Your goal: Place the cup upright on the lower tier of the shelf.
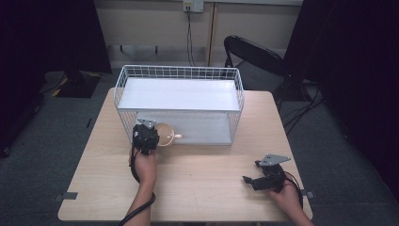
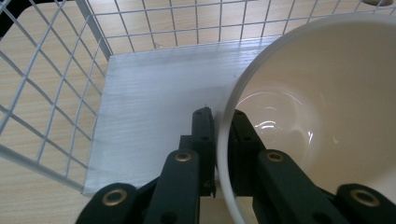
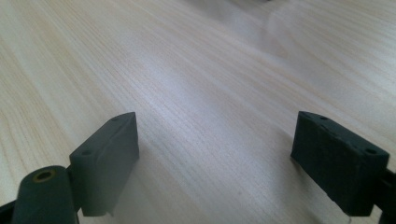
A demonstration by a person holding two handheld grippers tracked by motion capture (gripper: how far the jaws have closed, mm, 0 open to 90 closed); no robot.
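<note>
The wooden counter (image 1: 197, 188) carries a white wire rack (image 1: 179, 101) with two shelves along its far half. At the near left corner of the lower shelf (image 2: 154, 107) sits a cream cup (image 1: 164, 134), its handle pointing right. The left gripper (image 2: 223, 140) pinches the cup's rim, one jaw outside the wall, one inside. The right gripper (image 3: 215, 158) rests spread and empty on the near right. The cup looks rigid, glazed, slippery and breakable; the rim or handle gives the surest hold.

High view overhead, facing forward-down; gripper views close (shared table (image 1: 197, 174)).
</note>
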